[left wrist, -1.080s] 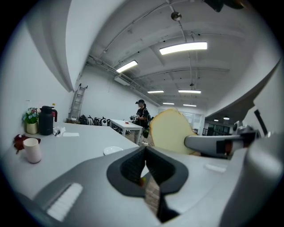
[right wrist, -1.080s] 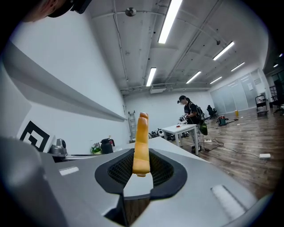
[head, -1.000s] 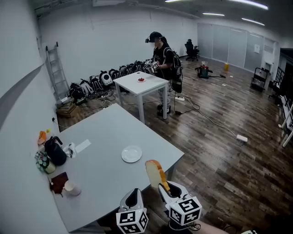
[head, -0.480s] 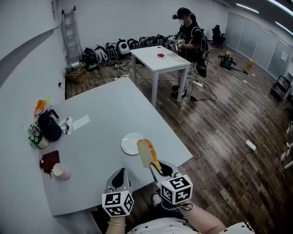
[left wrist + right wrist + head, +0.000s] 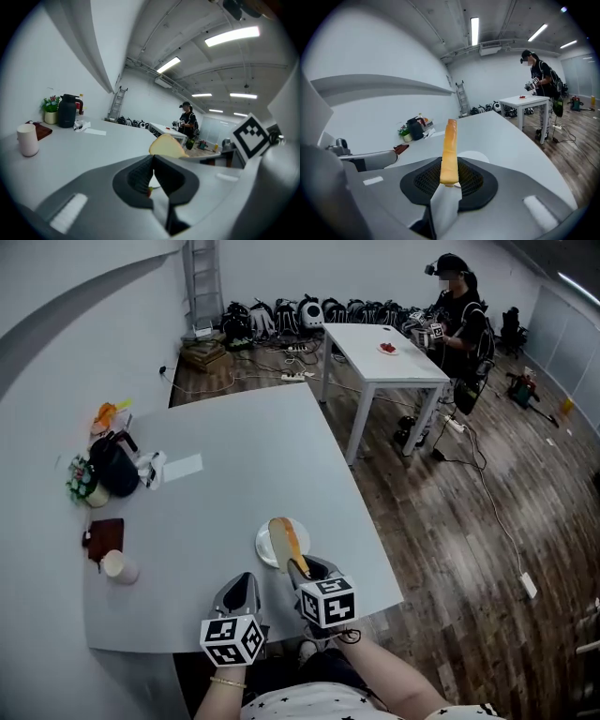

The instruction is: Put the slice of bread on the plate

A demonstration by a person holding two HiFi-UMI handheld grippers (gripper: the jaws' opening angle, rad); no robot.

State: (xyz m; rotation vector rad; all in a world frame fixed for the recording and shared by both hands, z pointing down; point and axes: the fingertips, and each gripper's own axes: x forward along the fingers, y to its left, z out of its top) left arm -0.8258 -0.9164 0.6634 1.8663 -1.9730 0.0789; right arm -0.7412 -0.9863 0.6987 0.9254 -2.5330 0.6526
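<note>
**Head view**
- slice of bread [image 5: 284,536]: stands on edge, its lower end pinched by the right gripper [image 5: 298,565]. It is over the near part of the white plate [image 5: 266,549] and covers the plate's middle. Whether it touches the plate cannot be told.
- left gripper [image 5: 242,585]: just beside the right one, at the near edge of the grey table [image 5: 234,446], jaws together.
- far-left clutter: black jug [image 5: 117,470], potted plant [image 5: 81,482], paper slip [image 5: 183,467], dark brown flat case [image 5: 105,537] and paper cup [image 5: 114,565], all well apart from the plate.
- between bread and plate: nothing in the way.
- room behind: white table [image 5: 384,352], a person [image 5: 459,315] beside it, a ladder [image 5: 202,277] against the wall.

**Left gripper view**
- jaws: closed on each other, nothing between them.
- slice of bread [image 5: 167,146]: just past the jaw tips, broad face showing.
- to the left: paper cup [image 5: 28,139] nearest, black jug [image 5: 67,111] and potted plant [image 5: 50,104] farther back.

**Right gripper view**
- jaws: clamped on the lower end of the slice of bread [image 5: 450,150], which is upright with its crust edge toward the camera.
- white plate [image 5: 474,157]: on the table just past the jaws, partly hidden by the bread and the pads.
- left gripper [image 5: 386,157]: low at the left.
</note>
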